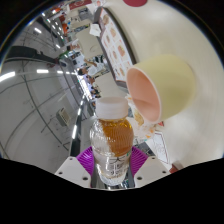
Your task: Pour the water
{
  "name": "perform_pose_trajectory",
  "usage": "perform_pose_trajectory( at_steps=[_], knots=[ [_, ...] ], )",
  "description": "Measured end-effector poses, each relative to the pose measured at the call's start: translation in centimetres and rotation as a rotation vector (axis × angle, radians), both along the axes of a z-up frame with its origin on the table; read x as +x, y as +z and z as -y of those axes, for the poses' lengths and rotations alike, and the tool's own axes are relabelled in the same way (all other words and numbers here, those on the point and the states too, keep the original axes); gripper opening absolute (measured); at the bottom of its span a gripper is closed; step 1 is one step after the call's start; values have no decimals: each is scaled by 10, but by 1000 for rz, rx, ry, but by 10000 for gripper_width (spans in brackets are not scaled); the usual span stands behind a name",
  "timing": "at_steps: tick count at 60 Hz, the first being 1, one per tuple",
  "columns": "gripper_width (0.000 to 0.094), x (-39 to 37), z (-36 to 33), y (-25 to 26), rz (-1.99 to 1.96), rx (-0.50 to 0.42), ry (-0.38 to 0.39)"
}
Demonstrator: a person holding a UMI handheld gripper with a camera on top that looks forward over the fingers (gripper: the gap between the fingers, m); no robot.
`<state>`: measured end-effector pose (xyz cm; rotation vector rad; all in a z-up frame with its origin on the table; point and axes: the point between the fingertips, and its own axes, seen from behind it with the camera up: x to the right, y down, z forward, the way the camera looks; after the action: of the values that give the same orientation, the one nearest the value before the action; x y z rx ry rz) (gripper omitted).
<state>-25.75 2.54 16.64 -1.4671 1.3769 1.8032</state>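
I've got the gripper (113,165) pinching a small bottle (112,140) of amber liquid, cap on, standing upright between the pads. The cream cup (163,85) sits up and right of it, mouth facing the bottle, so I'd tip that way.

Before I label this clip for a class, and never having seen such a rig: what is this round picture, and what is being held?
The picture comes from a wide-angle camera on a hand-held gripper, looking along its two fingers. The purple strips are pads on those fingers. They press on a clear bottle of amber liquid with a white cap. Beyond the bottle, a pale yellow cup with a pink inside lies tipped, its mouth toward the camera. Behind is a room, too warped to read.
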Motion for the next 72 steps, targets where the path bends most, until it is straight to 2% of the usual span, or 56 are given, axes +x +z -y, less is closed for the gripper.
perform_pose_trajectory(
  at_steps=[6, 12, 24, 31, 35, 41, 50, 59, 72],
  knots=[
    [420, 3, 2, 15, 205, 65, 43],
    [422, 21, 3, 47, 441, 179, 60],
    [422, 99, 4, 122, 947, 392, 9],
    [421, 154, -2, 141, 1232, 454, -46],
    [420, 188, -5, 143, 1412, 458, -66],
    [419, 241, -9, 121, 1652, 448, -71],
    [418, 298, -11, 53, 1891, 397, 5],
    [420, 323, -11, -16, 1947, 347, 98],
    [425, 341, -5, -79, 1932, 307, 164]
  ],
)
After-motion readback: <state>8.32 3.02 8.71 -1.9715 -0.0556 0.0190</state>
